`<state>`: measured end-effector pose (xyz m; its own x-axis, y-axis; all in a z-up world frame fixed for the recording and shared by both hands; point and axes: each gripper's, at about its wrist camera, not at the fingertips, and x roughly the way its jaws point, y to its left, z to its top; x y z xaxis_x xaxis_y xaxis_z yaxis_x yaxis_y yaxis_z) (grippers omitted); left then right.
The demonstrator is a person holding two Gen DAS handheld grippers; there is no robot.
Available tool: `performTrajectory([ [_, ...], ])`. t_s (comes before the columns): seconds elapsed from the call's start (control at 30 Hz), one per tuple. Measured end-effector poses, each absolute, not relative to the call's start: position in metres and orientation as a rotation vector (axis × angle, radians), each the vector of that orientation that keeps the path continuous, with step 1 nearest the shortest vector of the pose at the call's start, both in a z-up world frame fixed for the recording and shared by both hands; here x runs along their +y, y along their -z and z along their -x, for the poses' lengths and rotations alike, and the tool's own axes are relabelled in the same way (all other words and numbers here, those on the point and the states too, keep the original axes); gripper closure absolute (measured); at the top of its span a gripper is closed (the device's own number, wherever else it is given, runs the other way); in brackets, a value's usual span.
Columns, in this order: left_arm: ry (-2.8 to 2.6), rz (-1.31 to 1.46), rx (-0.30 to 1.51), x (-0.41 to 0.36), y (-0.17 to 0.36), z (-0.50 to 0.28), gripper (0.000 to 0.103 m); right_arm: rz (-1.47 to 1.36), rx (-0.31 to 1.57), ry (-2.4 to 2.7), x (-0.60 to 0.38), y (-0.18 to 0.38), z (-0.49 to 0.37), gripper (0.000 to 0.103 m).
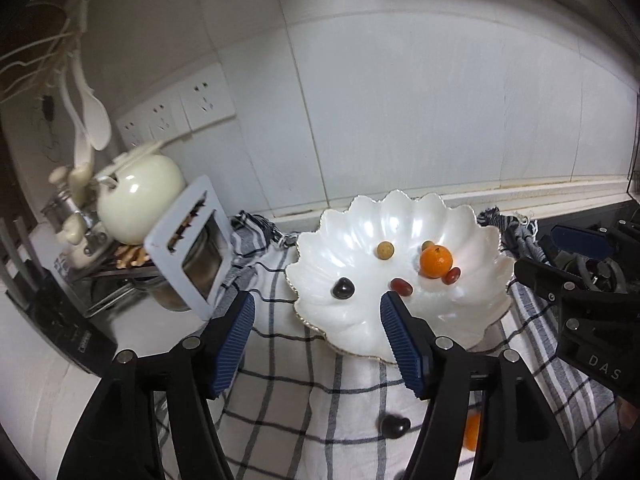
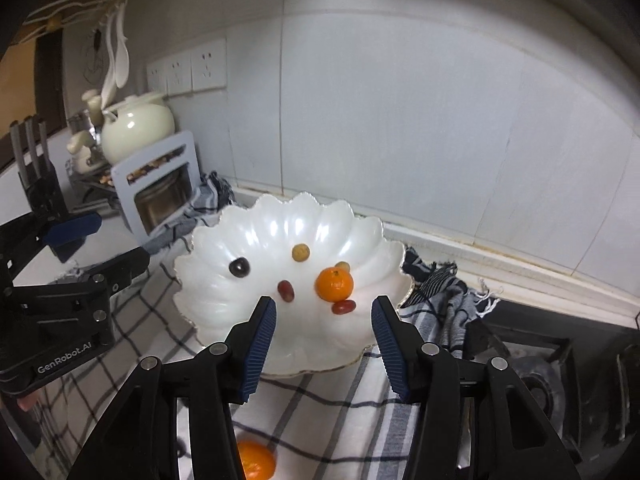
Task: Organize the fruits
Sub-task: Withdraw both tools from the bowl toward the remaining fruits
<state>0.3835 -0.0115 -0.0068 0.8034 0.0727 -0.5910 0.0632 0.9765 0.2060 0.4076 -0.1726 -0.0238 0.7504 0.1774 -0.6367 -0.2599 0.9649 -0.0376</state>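
A white shell-shaped dish (image 1: 472, 312) (image 2: 224, 320) sits on a checked cloth. It holds an orange tangerine (image 1: 436, 261) (image 2: 334, 284), two red grapes (image 1: 401, 286) (image 2: 286, 291), a dark grape (image 1: 343, 289) (image 2: 239, 267) and a tan round fruit (image 1: 385, 249) (image 2: 301, 252). On the cloth near me lie a dark fruit (image 1: 394, 425) and a second tangerine (image 1: 472, 431) (image 2: 256, 460). My left gripper (image 1: 318, 312) is open and empty at the dish's near-left rim. My right gripper (image 2: 324, 314) is open and empty over the dish's near rim.
A cream teapot (image 1: 140, 196) (image 2: 136, 128), a white rack with a jar (image 1: 192, 248) (image 2: 160, 184) and hanging spoons (image 1: 86, 112) stand at the left. A gas hob (image 2: 560, 368) lies right of the cloth. A tiled wall (image 1: 400, 120) backs the counter.
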Motion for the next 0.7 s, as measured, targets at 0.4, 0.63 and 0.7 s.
performTrajectory([
  [0.4,-0.010,-0.163,0.577,-0.003,-0.009,-0.334,0.026,0.102,0.604,-0.253,-0.175,0.006,-0.359,0.052],
  [0.63,-0.001,-0.135,0.561,0.001,-0.009,-0.311,0.025,0.088,0.582,-0.283,-0.173,0.007,-0.338,0.052],
  [0.7,-0.003,-0.139,0.552,0.001,-0.009,-0.306,0.025,0.079,0.586,-0.293,-0.173,0.008,-0.334,0.052],
])
